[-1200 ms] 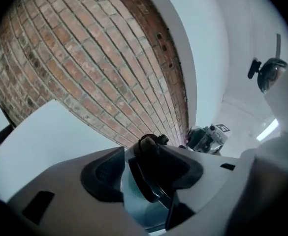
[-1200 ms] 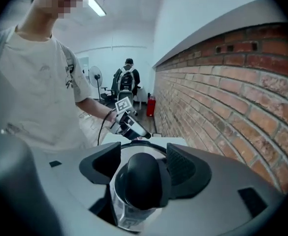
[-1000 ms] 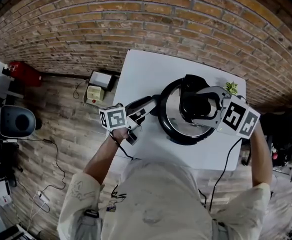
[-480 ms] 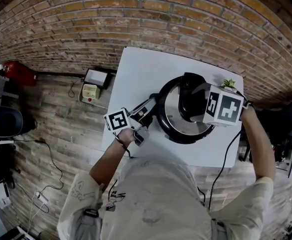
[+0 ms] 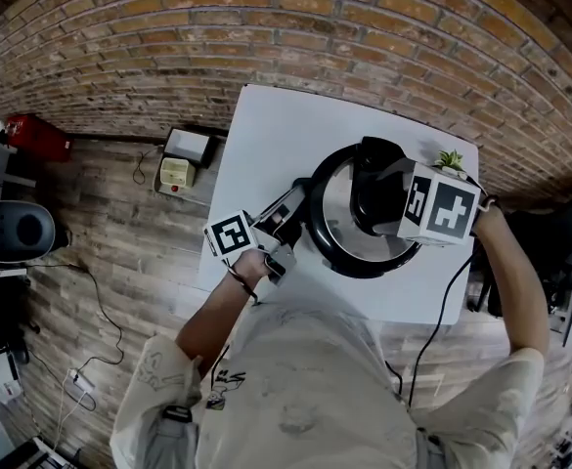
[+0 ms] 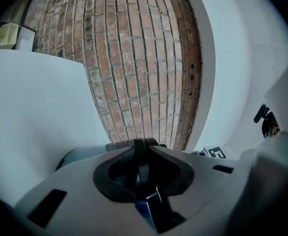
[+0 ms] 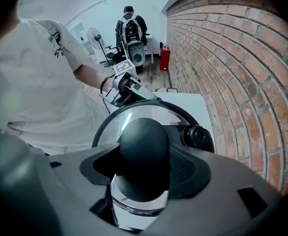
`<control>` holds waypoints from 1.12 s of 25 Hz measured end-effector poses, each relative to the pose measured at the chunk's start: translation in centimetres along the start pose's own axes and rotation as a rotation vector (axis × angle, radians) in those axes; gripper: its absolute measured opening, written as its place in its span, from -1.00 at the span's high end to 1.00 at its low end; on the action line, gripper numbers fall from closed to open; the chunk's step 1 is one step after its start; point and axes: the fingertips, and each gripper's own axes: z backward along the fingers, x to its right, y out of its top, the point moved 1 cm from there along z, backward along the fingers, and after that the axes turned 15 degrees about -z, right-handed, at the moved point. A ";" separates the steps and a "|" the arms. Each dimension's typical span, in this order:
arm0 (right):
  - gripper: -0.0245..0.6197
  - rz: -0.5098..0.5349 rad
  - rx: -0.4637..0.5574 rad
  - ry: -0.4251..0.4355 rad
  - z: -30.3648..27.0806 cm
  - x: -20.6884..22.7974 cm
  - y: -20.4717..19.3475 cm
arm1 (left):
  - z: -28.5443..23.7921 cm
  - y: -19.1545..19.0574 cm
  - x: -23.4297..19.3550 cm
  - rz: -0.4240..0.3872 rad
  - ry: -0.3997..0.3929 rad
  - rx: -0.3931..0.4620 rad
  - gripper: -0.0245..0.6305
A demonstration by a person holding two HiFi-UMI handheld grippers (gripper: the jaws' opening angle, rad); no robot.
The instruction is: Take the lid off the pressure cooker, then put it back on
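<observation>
Lid (image 5: 336, 225) still seated; right gripper (image 7: 144, 177) fingers clamp its knob (image 7: 144, 141), left gripper (image 6: 140, 154) fingers closing on side handle (image 6: 143, 178); removal pending.

**No Legible Writing in View**

No word, brand or number can be read in any view. The only signs are black-and-white square markers, which are coded patterns and not letters. One faces up on the left cube (image 5: 229, 234), and two show on adjoining faces of the right cube (image 5: 442, 211). Part of one such marker also peeks past the edge of the left gripper view. The person's pale shirt (image 5: 305, 399) carries a dark print near the shoulder, too small and warped to make out. A cream box (image 5: 175, 176) on the floor has a red spot on it but no lettering that can be read.
</observation>
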 end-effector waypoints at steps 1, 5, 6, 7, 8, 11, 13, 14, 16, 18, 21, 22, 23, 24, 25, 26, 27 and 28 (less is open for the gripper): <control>0.00 -0.004 0.002 0.000 0.0 0.0 0.0 | 0.0 0.0 0.0 -0.001 0.002 0.004 0.66; 0.01 -0.010 0.005 -0.001 0.0 0.1 0.1 | 0.1 0.1 -0.1 -0.011 0.011 0.010 0.67; 0.01 -0.007 0.010 -0.005 0.0 0.2 0.2 | 0.1 0.1 0.0 -0.008 0.012 0.011 0.66; 0.01 -0.003 0.016 -0.010 -0.1 0.4 0.2 | 0.1 0.1 0.0 -0.004 0.012 0.013 0.67; 0.01 -0.001 0.020 -0.014 -0.1 0.5 0.2 | 0.1 0.0 0.0 0.002 0.013 0.016 0.67; 0.02 -0.020 0.026 -0.013 0.0 0.5 0.2 | 0.1 0.1 0.0 -0.013 0.019 0.019 0.67; 0.02 -0.043 0.025 -0.018 0.0 0.6 0.1 | 0.3 0.2 -0.3 -0.062 0.033 0.009 0.67; 0.02 -0.060 0.023 -0.023 0.0 0.6 0.1 | 0.3 0.2 -0.4 -0.072 0.037 0.009 0.67; 0.02 -0.095 0.017 -0.033 -0.1 0.7 0.2 | 0.3 0.1 -0.4 -0.066 0.041 0.016 0.67; 0.02 -0.118 0.005 -0.041 -0.1 0.8 0.3 | 0.2 0.1 -0.1 -0.030 0.036 0.031 0.67; 0.02 -0.151 0.002 -0.049 -0.1 0.8 0.3 | 0.1 0.0 0.0 -0.003 0.028 0.047 0.67; 0.02 -0.172 0.008 -0.053 -0.1 0.9 0.3 | 0.2 0.1 -0.1 -0.012 0.033 0.045 0.67; 0.02 -0.201 0.016 -0.057 -0.1 1.0 0.3 | 0.3 0.1 -0.2 -0.028 0.041 0.041 0.67; 0.02 -0.236 0.025 -0.063 -0.1 1.1 0.4 | 0.3 0.2 -0.4 -0.046 0.049 0.036 0.67; 0.02 -0.278 0.036 -0.072 -0.1 1.2 0.4 | 0.4 0.3 -0.4 -0.053 0.054 0.036 0.67; 0.02 -0.329 0.049 -0.083 -0.1 1.3 0.5 | 0.4 0.3 -0.4 -0.045 0.054 0.042 0.67; 0.01 -0.389 0.064 -0.097 -0.1 1.5 0.5 | 0.4 0.3 -0.3 -0.033 0.055 0.050 0.67; 0.02 -0.454 0.081 -0.113 -0.1 1.6 0.5 | 0.4 0.3 -0.3 -0.035 0.064 0.053 0.67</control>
